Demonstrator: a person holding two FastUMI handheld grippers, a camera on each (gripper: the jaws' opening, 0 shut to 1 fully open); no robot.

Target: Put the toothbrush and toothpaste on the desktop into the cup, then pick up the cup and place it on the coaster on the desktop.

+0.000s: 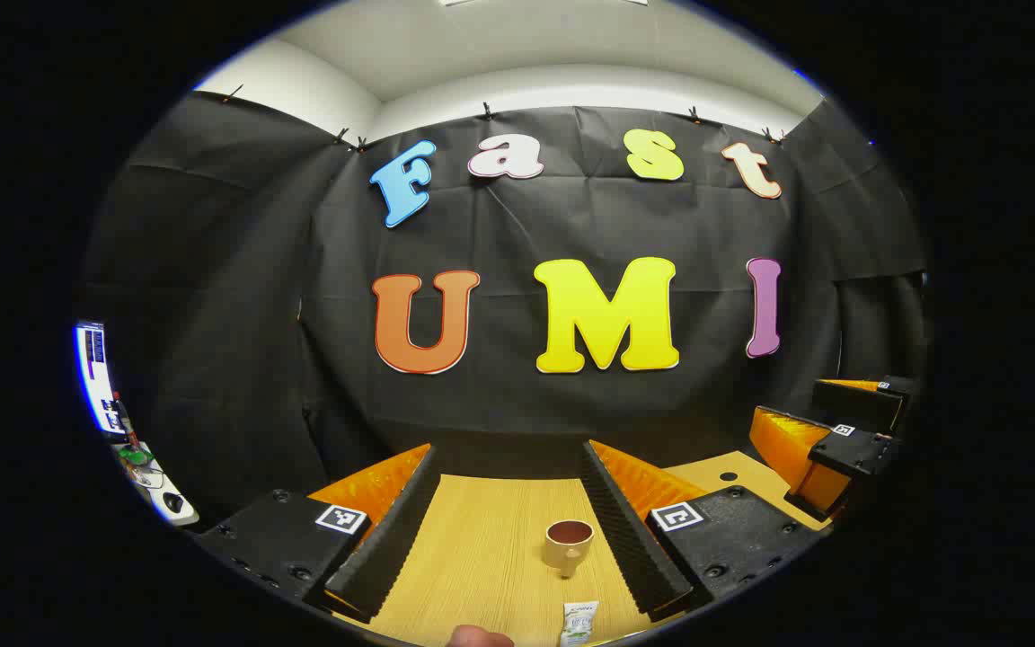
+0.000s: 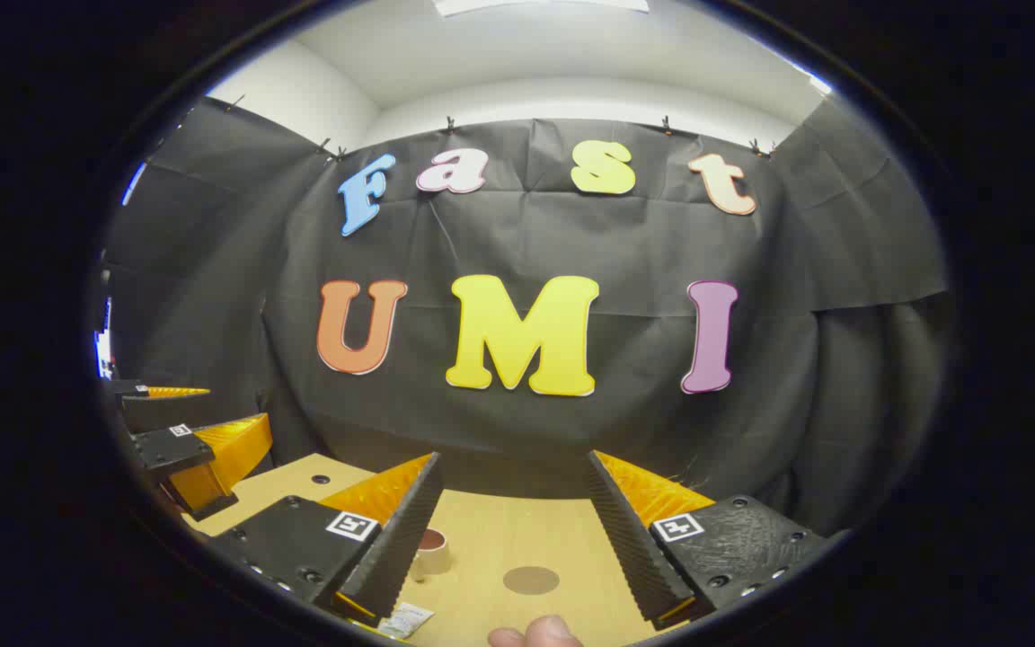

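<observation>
Left gripper (image 1: 508, 530): jaws wide apart, holding nothing, raised above the counter (image 1: 482, 557) and aimed at the booth wall.
Right gripper (image 2: 513, 530): jaws likewise spread and empty, poised at much the same height; it also appears at the right edge of the left gripper view.
Cup (image 1: 568, 544): upright on the counter between the left gripper's fingers but well beyond them, nothing visibly standing in it.
Toothpaste (image 1: 579, 623): lying flat on the counter just in front of the cup, outside it.
Toothbrush: cannot be made out in either view.
Coaster (image 2: 531, 580): a dark round disc, bare, apart from the cup, ahead of the right gripper.
Step in hand: judged to be the loading stage, since the tube lies outside the cup and the cup stands off the coaster.
Next move: likely calls for a gripper to drop low and close across the flat tube.
</observation>
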